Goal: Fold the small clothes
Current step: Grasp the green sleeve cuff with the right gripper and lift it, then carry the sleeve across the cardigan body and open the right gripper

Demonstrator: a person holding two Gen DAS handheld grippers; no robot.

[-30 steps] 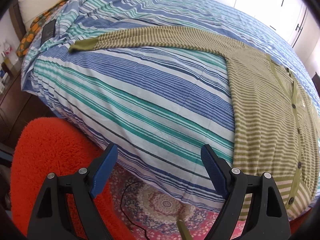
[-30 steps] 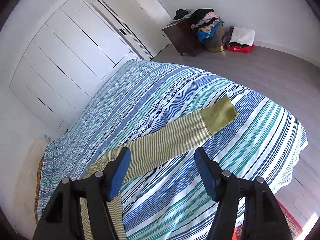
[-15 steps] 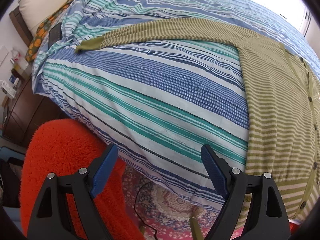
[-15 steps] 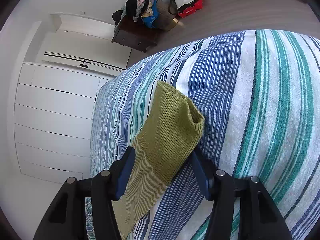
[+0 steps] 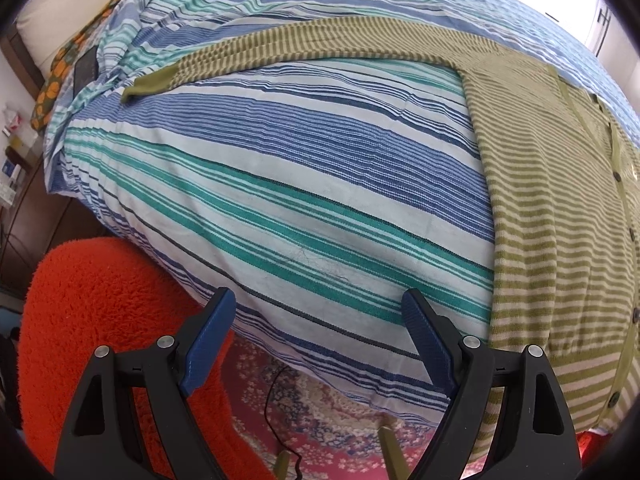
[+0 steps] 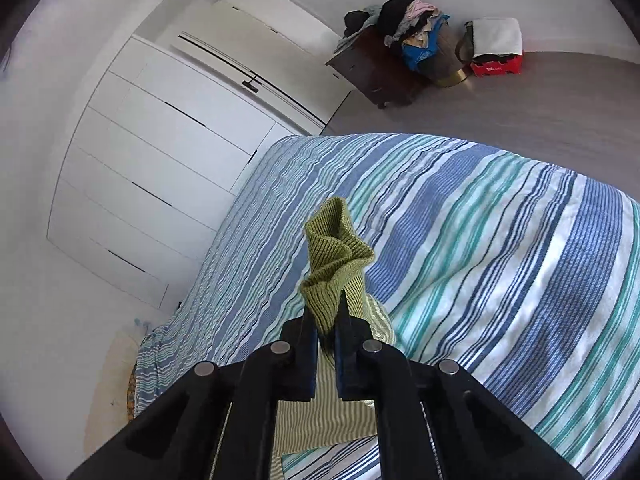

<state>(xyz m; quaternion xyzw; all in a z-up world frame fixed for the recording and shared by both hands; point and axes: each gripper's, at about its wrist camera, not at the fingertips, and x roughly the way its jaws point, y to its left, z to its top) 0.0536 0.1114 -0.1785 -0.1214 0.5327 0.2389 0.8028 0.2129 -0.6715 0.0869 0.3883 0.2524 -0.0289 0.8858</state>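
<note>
An olive and cream striped cardigan (image 5: 552, 208) lies flat on the striped bedspread (image 5: 280, 168), buttons up, at the right of the left wrist view. Its far sleeve (image 5: 304, 44) stretches left, ending in a plain olive cuff (image 5: 150, 82). My left gripper (image 5: 320, 328) is open and empty above the bed's near edge, left of the cardigan's hem. My right gripper (image 6: 326, 320) is shut on the other sleeve's olive cuff (image 6: 334, 256), lifted off the bedspread (image 6: 500, 240), with the striped sleeve hanging below.
An orange shaggy rug or seat (image 5: 100, 312) and a patterned carpet (image 5: 320, 420) lie below the bed's edge. White wardrobe doors (image 6: 160, 152) stand behind the bed. A dark cabinet piled with clothes (image 6: 392, 56) stands on the grey floor.
My right gripper moved to the sleeve cuff, closed on it and lifted it off the bed. My left gripper moved closer to the bed and stayed open.
</note>
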